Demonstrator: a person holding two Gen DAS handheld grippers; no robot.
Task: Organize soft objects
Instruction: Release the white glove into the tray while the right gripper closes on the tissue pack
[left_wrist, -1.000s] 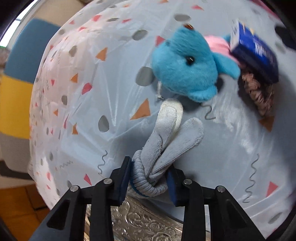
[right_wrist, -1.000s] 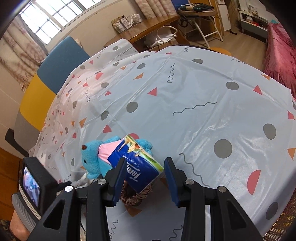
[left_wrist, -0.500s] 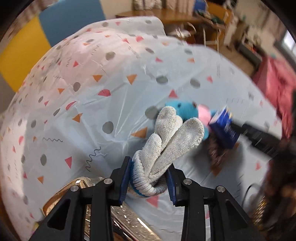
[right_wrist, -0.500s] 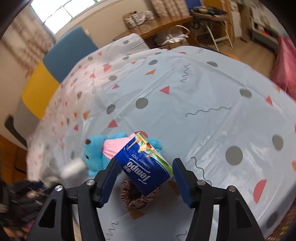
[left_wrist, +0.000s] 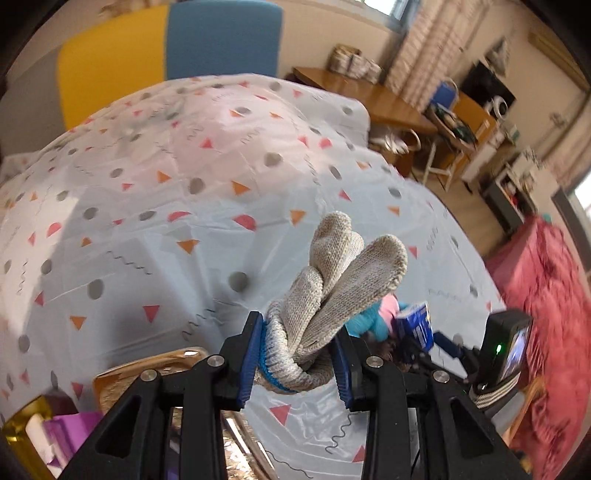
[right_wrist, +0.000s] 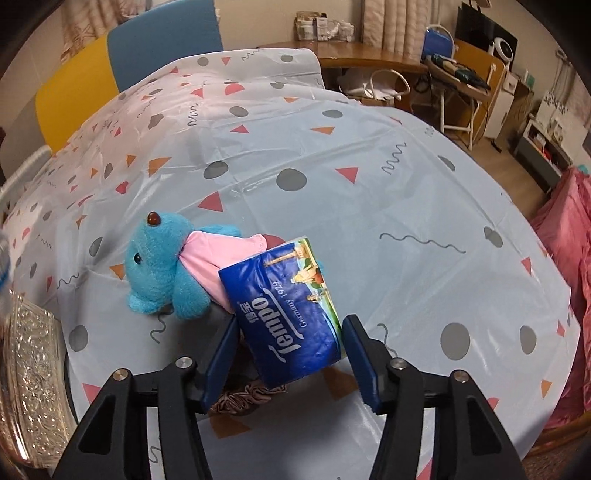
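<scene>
Centrally, at lower frame, the left gripper (left_wrist: 297, 363) clamps a knotted grey sock (left_wrist: 325, 302) by its bundled cuff, lifted clear of the patterned tablecloth (left_wrist: 155, 236), presumably for carrying to the embossed tray (left_wrist: 147, 369) at lower left; the right gripper (right_wrist: 290, 356), jaws just closing, brackets a blue tissue pack (right_wrist: 288, 314) leaning on the blue plush toy (right_wrist: 162, 269); pads not yet pressing.

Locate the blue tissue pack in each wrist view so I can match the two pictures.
Left wrist: the tissue pack is small, lower right, right of the knotted socks.
Right wrist: large, low centre, between the right tongs, leaning on the blue plush toy.
Shared landmark: the plush toy.
</scene>
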